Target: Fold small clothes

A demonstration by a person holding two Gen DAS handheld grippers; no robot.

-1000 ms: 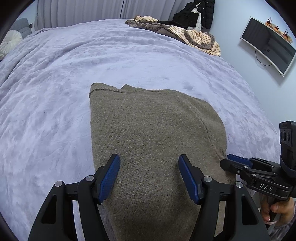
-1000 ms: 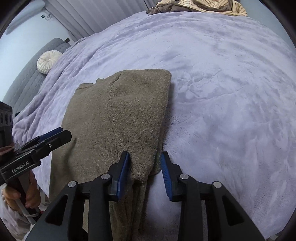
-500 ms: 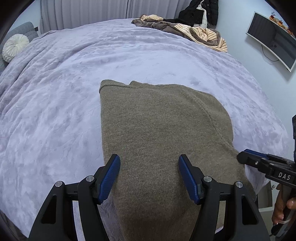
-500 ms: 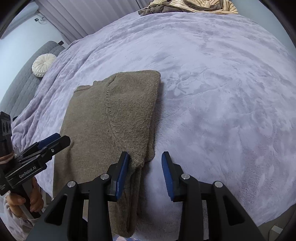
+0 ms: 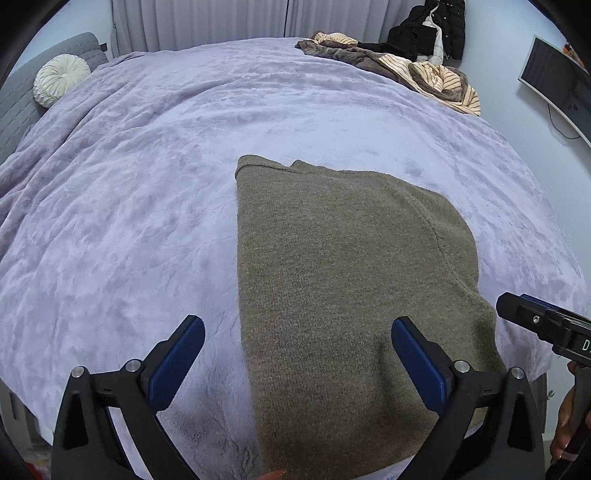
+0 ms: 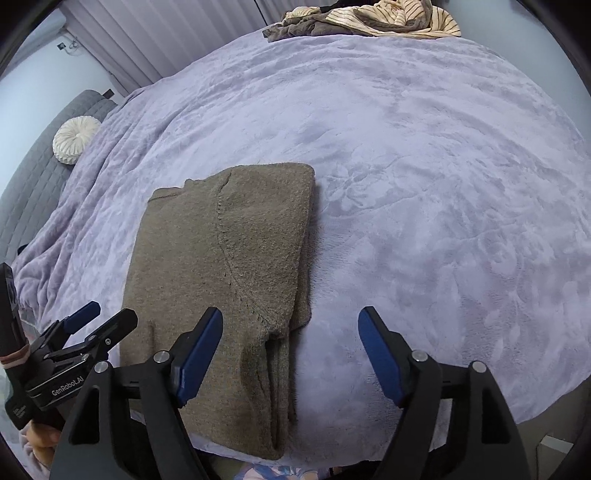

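Note:
An olive-brown knit sweater (image 5: 343,280) lies folded lengthwise on the lilac bedspread (image 5: 129,206), its near end hanging over the bed's front edge. It also shows in the right wrist view (image 6: 225,273), with a sleeve folded over its right side. My left gripper (image 5: 295,358) is open and empty, held above the sweater's near left part. My right gripper (image 6: 291,350) is open and empty above the sweater's near right edge. Each gripper shows in the other's view: the right one (image 5: 543,325) and the left one (image 6: 92,325).
A pile of striped and brown clothes (image 5: 413,74) lies at the bed's far right corner, with a black jacket (image 5: 432,29) behind it. A round white cushion (image 5: 61,83) rests against the grey headboard (image 5: 14,107) at the far left. A monitor (image 5: 554,81) hangs on the right wall.
Both grippers have pulled back and up from the sweater. The right gripper's jaws, earlier close around the sleeve edge, have opened wide and let it go. The sweater lies still.

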